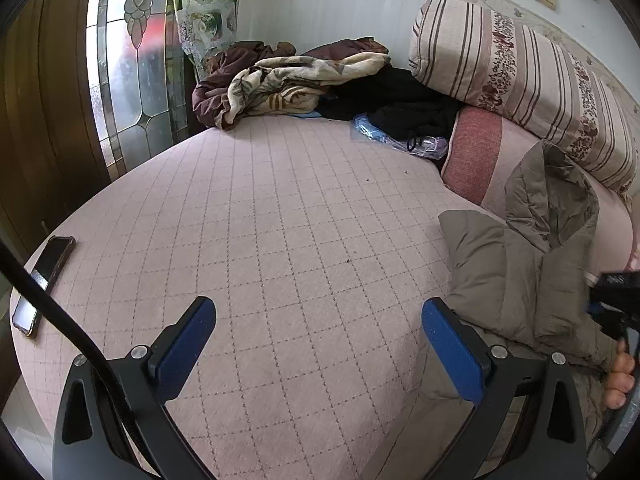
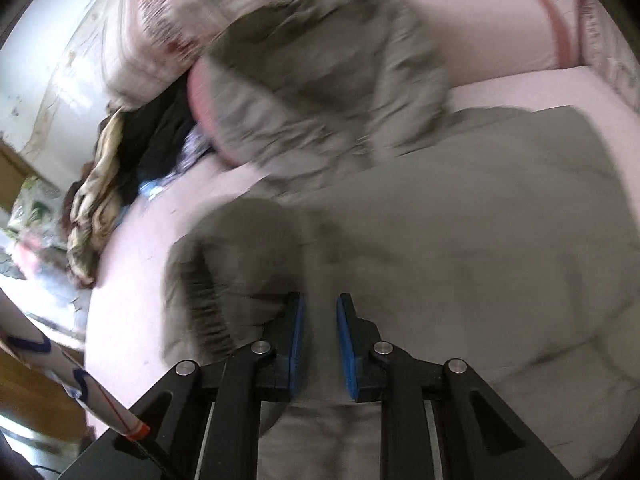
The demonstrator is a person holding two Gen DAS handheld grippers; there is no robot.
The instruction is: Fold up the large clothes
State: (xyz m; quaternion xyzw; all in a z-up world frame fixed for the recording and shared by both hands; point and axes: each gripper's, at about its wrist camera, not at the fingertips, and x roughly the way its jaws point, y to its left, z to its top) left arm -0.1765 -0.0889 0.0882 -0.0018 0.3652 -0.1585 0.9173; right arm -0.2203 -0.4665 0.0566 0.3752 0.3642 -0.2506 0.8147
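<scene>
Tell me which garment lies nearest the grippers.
The grey-brown padded jacket, beside the left gripper; the other clothes are heaped far off by the wall.

Grey-brown quilted puffer jacket (image 1: 516,276) lies on pink checked bed cover, near bed's right side. Partly folded; hood (image 1: 552,196) stands up, leaning against the bedding behind. Right wrist view blurred; fabric (image 2: 460,220) bulky, creased.
</scene>
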